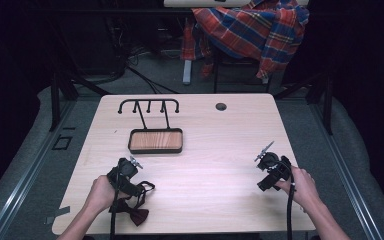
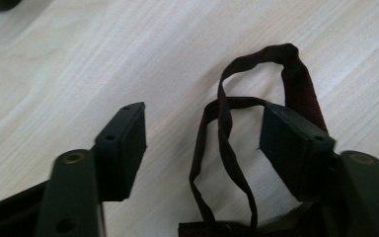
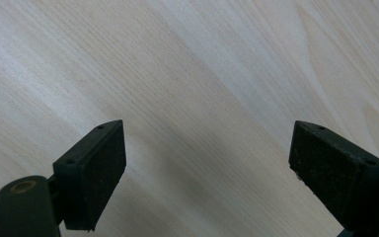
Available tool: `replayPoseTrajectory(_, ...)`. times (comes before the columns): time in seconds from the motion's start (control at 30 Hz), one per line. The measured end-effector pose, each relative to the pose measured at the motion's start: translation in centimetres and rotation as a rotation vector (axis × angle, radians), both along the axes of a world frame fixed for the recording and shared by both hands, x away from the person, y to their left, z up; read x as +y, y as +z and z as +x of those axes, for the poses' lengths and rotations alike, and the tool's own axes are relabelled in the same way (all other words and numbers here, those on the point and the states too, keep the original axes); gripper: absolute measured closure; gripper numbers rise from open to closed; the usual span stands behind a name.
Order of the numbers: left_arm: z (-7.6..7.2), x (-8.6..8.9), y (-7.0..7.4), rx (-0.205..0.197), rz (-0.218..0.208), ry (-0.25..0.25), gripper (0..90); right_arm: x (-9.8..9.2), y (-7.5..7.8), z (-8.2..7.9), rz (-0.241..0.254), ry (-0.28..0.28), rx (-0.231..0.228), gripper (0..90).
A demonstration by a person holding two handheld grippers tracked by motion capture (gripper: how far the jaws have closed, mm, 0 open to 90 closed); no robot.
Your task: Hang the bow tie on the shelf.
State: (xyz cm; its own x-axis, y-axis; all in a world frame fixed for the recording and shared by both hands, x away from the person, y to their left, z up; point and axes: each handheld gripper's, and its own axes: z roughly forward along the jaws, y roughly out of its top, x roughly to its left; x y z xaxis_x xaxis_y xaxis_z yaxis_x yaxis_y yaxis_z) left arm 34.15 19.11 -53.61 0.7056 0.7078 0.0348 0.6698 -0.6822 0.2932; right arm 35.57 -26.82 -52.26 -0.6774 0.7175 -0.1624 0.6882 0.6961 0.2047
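Two thin loops of dark maroon fabric strap [image 2: 227, 148] lie on the pale wood-grain desk [image 1: 205, 170] between the fingers [image 2: 121, 148] of the left gripper [image 2: 202, 143], which stand part-way apart and do not yet press on the strap; one finger looks to be just touching its outer loop. The strap belongs to a dark red bow tie [image 1: 135, 212] lying at the near left edge of the desk, just beside the person's left hand [image 1: 100, 194].

Because the strap is slack and narrow, the fingers could close on one loop alone or on none, and it could slide out as the gripper lifts. A grip on the strap alone would also let the bow swing and snag on the trailing cable. Its nearness to the desk edge means a slip could drop it to the floor.

The right gripper [image 1: 270, 170] hovers over bare desk at the right, its fingers wide apart and holding nothing. A black metal hook stand with a wooden tray base [image 1: 156, 141] stands well apart, farther back.

No brand, label or writing is readable.
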Motion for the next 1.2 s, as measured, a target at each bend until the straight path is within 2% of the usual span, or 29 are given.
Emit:
replayPoseTrajectory(0.17,0.2,0.0,-0.4,0.029,-0.008,-0.036,58.4,0.0,-0.1,0.1,0.002,-0.002,0.005,14.0)
replayPoseTrajectory(0.2,0.2,0.0,-0.5,0.036,-0.010,-0.042,62.0,0.0,0.0,0.2,-0.014,0.007,0.014,14.0)
replayPoseTrajectory(0.27,0.1,-0.1,-0.7,0.043,0.001,-0.051,67.2,0.0,0.0,0.2,-0.016,0.010,0.018,13.9)
replayPoseTrajectory(0.3,0.1,-0.2,-0.8,0.043,0.011,-0.056,68.7,0.0,-0.2,0.1,0.006,-0.002,0.007,13.9)
replayPoseTrajectory(0.37,0.1,-0.3,-0.8,0.044,0.025,-0.064,71.2,-0.1,0.0,0.2,-0.018,0.010,0.018,14.0)
replayPoseTrajectory(0.4,0.0,-0.4,-0.9,0.039,0.031,-0.062,72.4,-0.2,-0.1,0.1,0.000,-0.002,0.006,14.0)
replayPoseTrajectory(0.43,-0.1,-0.5,-0.8,0.035,0.043,-0.075,77.3,-0.2,-0.1,0.1,0.000,-0.003,0.005,14.0)
replayPoseTrajectory(0.53,-0.2,-0.6,-0.9,0.027,0.054,-0.083,82.0,-0.2,-0.1,0.1,-0.005,0.000,0.006,14.0)
replayPoseTrajectory(0.57,-0.3,-0.6,-0.9,0.026,0.055,-0.089,84.2,-0.1,0.1,0.1,-0.022,0.006,0.009,14.0)
replayPoseTrajectory(0.6,-0.3,-0.6,-1.0,0.027,0.058,-0.095,86.3,-0.1,-0.1,0.1,-0.005,0.001,0.004,14.0)
replayPoseTrajectory(0.8,-0.4,-0.3,-1.0,0.029,0.052,-0.107,88.8,-0.2,-0.1,0.1,-0.006,0.003,0.003,13.9)
replayPoseTrajectory(0.83,-0.4,-0.2,-0.9,0.026,0.049,-0.106,88.9,-0.2,0.0,0.1,-0.021,0.007,0.007,13.9)
replayPoseTrajectory(0.9,-0.5,0.0,-0.7,0.020,0.048,-0.101,89.1,-0.4,-0.1,0.1,0.007,-0.003,0.007,13.9)
replayPoseTrajectory(0.97,-0.6,0.1,-0.5,0.020,0.039,-0.097,89.2,-0.4,-0.2,0.1,0.015,-0.012,-0.003,13.9)
replayPoseTrajectory(1.0,-0.6,0.2,-0.4,0.015,0.033,-0.094,89.2,-0.4,-0.1,0.2,-0.002,-0.002,0.008,13.9)
replayPoseTrajectory(1.2,-1.1,1.0,0.9,-0.031,-0.005,-0.075,89.2,-0.4,0.1,0.3,-0.015,0.012,0.024,13.9)
